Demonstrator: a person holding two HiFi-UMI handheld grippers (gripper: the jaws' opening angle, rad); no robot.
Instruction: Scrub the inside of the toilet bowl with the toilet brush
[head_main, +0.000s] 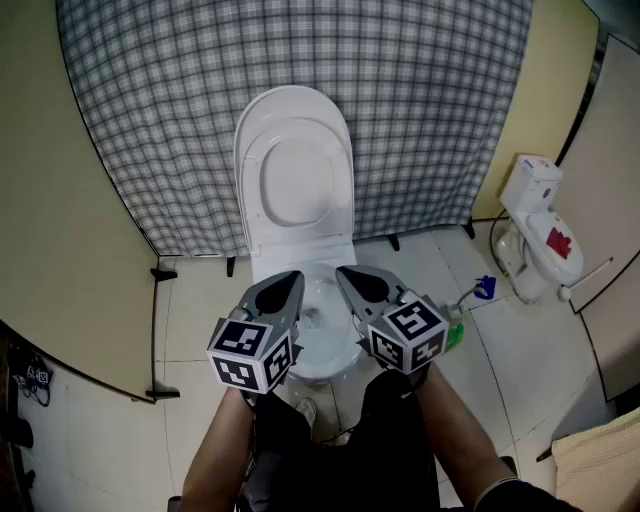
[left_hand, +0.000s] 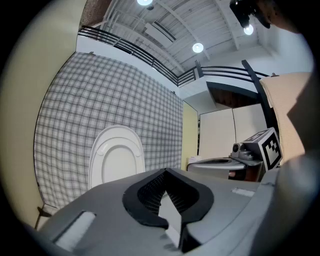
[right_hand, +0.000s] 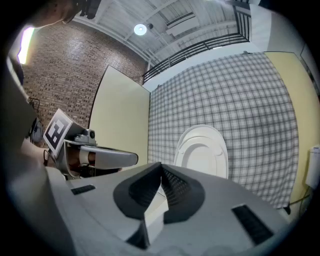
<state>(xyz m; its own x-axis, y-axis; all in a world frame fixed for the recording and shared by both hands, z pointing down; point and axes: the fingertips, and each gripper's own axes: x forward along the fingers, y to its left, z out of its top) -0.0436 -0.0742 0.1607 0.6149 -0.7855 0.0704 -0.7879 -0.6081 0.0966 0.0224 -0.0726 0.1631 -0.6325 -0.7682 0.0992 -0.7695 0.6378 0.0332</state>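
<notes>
A white toilet stands against the checked curtain with its lid (head_main: 295, 170) raised; the lid (left_hand: 117, 157) also shows in the left gripper view, and in the right gripper view the lid (right_hand: 202, 150) shows too. The open bowl (head_main: 322, 322) lies just below and between my two grippers. My left gripper (head_main: 293, 280) and right gripper (head_main: 347, 274) hover side by side over the bowl's front, both shut and empty. The toilet brush (head_main: 482, 288), blue-topped with a green base (head_main: 456, 332), stands on the floor to the right of the toilet, apart from both grippers.
A grey checked curtain (head_main: 420, 110) hangs behind the toilet. Yellow partition panels (head_main: 60, 200) close in the left side. A second small white toilet (head_main: 538, 225) with a red patch stands at the far right. The person's legs (head_main: 340, 450) fill the lower middle.
</notes>
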